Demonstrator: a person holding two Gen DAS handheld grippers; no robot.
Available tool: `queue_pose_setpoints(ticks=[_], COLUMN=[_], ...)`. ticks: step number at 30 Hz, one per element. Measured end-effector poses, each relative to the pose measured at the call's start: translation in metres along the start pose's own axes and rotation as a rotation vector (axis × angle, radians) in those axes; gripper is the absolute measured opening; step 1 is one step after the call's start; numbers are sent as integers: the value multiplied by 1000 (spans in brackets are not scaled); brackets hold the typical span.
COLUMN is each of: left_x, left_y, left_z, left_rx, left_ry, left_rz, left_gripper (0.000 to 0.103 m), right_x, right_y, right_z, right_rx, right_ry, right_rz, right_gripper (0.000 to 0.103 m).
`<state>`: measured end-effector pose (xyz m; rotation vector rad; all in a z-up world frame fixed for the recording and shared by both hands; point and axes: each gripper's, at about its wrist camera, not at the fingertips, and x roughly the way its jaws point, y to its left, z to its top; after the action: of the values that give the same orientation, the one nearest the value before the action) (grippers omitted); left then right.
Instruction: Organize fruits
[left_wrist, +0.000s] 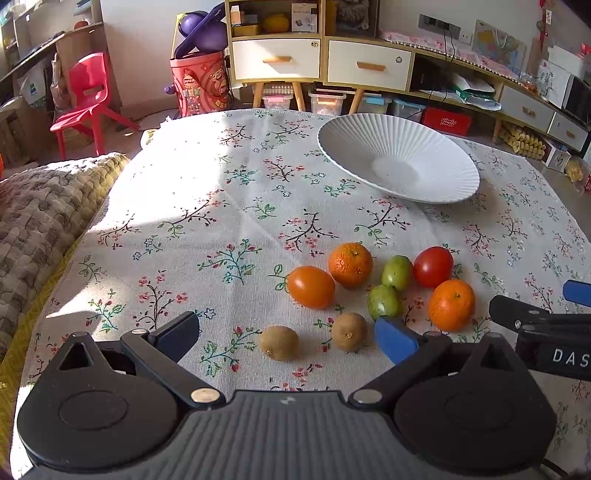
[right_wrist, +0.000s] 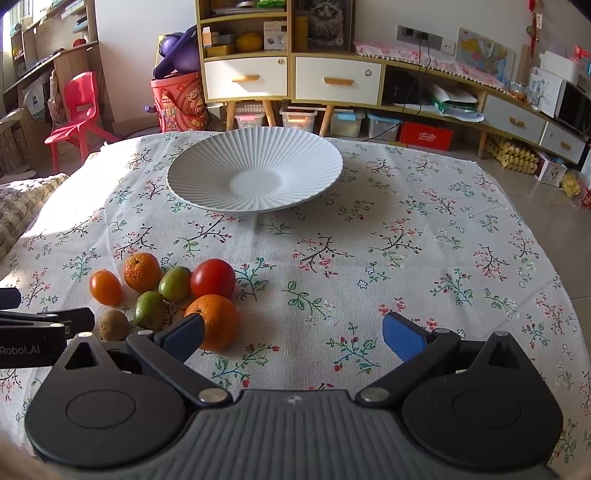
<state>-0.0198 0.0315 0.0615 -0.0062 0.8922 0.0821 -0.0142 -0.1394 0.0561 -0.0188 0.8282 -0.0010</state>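
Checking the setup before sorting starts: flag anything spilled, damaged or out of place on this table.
Nothing stands out. The white plate sits flat and empty on the floral tablecloth; the fruits lie whole in a loose cluster on the cloth, none in the plate yet. Both claws are open.

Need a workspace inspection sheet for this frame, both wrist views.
Surface: table under a floral tablecloth, sunlit at its left.
Job's things: white ribbed plate, empty; on the cloth, two oranges, red tomato, orange tomato, two green fruits, two kiwis.
Clutter: nothing seen on the table.
Grippers: left gripper open, empty; right gripper open, empty, one finger beside an orange.
Cables: black cords hanging from the wall sockets.
Surroundings: cabinets, red chair, storage bins.
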Motion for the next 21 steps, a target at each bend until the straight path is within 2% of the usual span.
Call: queue_pose_setpoints(ticks=[21], left_x=[-1], left_y=[-1], left_z=[1], left_rx=[7], left_ry=[-3], left_rz=[2], left_gripper=[92], right_x=[-1], right_y=[1], right_z=[0], right_rx=[-11], right_ry=[-4], right_rz=[-6], right_gripper=[103])
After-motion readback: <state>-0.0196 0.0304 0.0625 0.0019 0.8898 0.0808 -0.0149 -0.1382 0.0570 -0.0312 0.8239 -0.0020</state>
